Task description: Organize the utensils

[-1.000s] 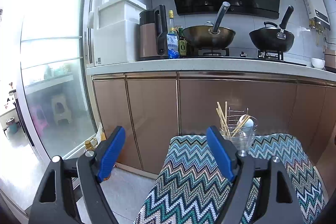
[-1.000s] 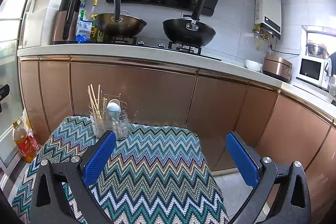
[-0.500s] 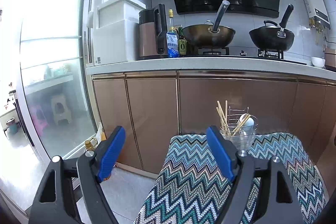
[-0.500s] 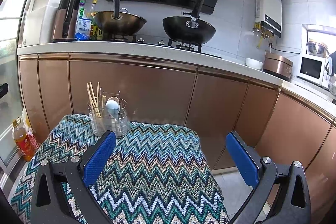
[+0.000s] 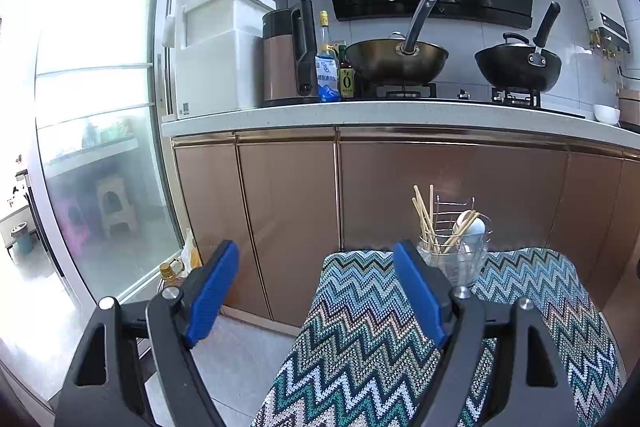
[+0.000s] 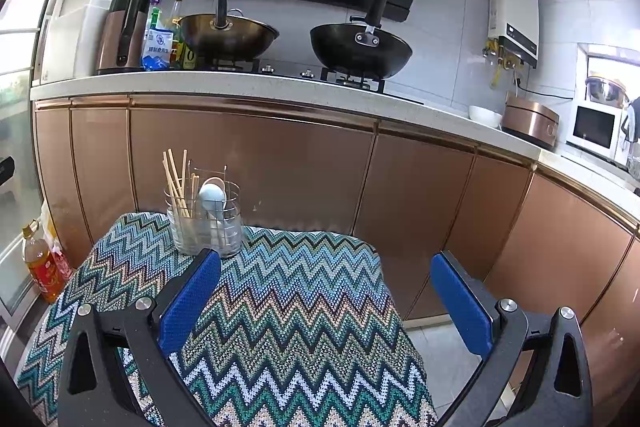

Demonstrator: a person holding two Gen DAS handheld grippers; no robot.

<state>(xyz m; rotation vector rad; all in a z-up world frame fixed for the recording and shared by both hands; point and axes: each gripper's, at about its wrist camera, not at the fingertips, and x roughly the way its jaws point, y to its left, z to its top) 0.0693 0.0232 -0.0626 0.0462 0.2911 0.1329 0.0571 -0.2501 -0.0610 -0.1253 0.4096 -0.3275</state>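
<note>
A wire utensil holder [image 5: 456, 251] [image 6: 204, 219] stands at the far edge of a table under a zigzag cloth [image 5: 400, 339] [image 6: 280, 307]. In it stand several wooden chopsticks [image 5: 424, 219] [image 6: 176, 183] and a pale blue spoon [image 6: 212, 197] beside a wooden one. My left gripper [image 5: 316, 259] hangs open over the table's left edge, with the holder just beyond its right finger. My right gripper [image 6: 326, 267] is open above the cloth, and the holder sits just past its left finger. Nothing is between either pair of blue pads.
Copper cabinet doors [image 6: 256, 171] rise right behind the table under a white counter [image 5: 400, 107]. Two woks [image 6: 228, 35] [image 6: 360, 47], a kettle [image 5: 288, 55] and bottles stand on it. An oil bottle [image 6: 40, 263] is on the floor left; a glass door [image 5: 92, 131] beyond.
Both views have shifted only slightly; the holder sits a touch lower and nearer in the right wrist view. Both grippers stay open and empty.
</note>
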